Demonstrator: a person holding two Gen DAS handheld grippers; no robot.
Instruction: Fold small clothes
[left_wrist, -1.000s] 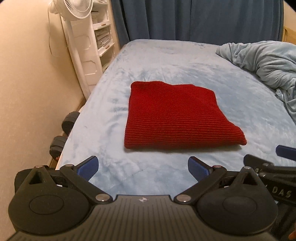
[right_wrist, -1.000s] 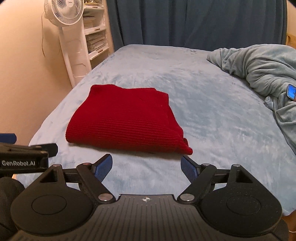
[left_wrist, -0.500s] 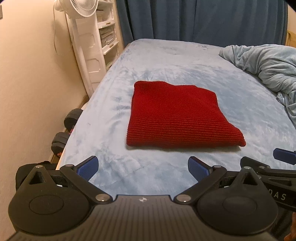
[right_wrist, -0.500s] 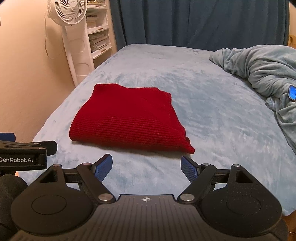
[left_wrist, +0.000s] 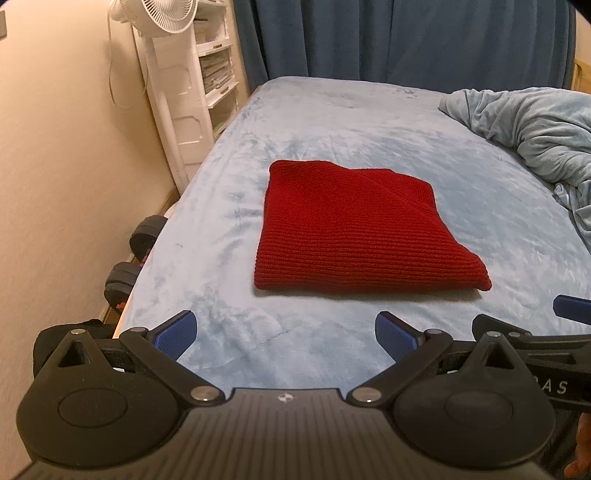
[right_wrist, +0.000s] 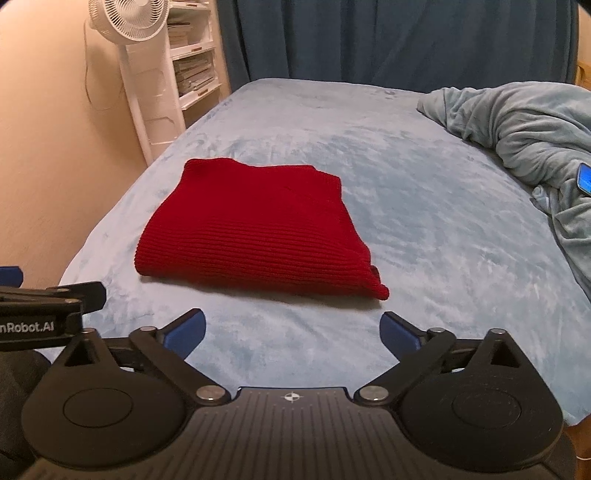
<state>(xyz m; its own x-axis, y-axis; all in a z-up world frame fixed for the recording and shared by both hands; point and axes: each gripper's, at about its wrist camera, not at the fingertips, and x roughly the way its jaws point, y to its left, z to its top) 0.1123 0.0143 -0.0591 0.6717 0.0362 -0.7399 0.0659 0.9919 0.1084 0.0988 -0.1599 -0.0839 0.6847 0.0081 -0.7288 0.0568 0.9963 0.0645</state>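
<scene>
Red knit garment lies folded into a compact, roughly square packet on the light blue bed cover, nearer the bed's left edge than its right and nearer the foot edge than the far end. Its fold line runs along the near side; one corner at the near right sticks out slightly. Left gripper hangs above the foot edge of the bed, jaws spread wide, nothing between the blue pads, clear of the garment. Right gripper sits just beside it, likewise spread wide and empty, pads short of the garment's near edge. Each gripper shows at the side of the other's view. A crumpled pale blue blanket is heaped along the right edge of the bed, with a small blue-screened device resting on it. Off the left edge: a white standing fan, white shelving behind it, and two dark dumbbells on the floor. Dark blue curtain hangs past the far end.
</scene>
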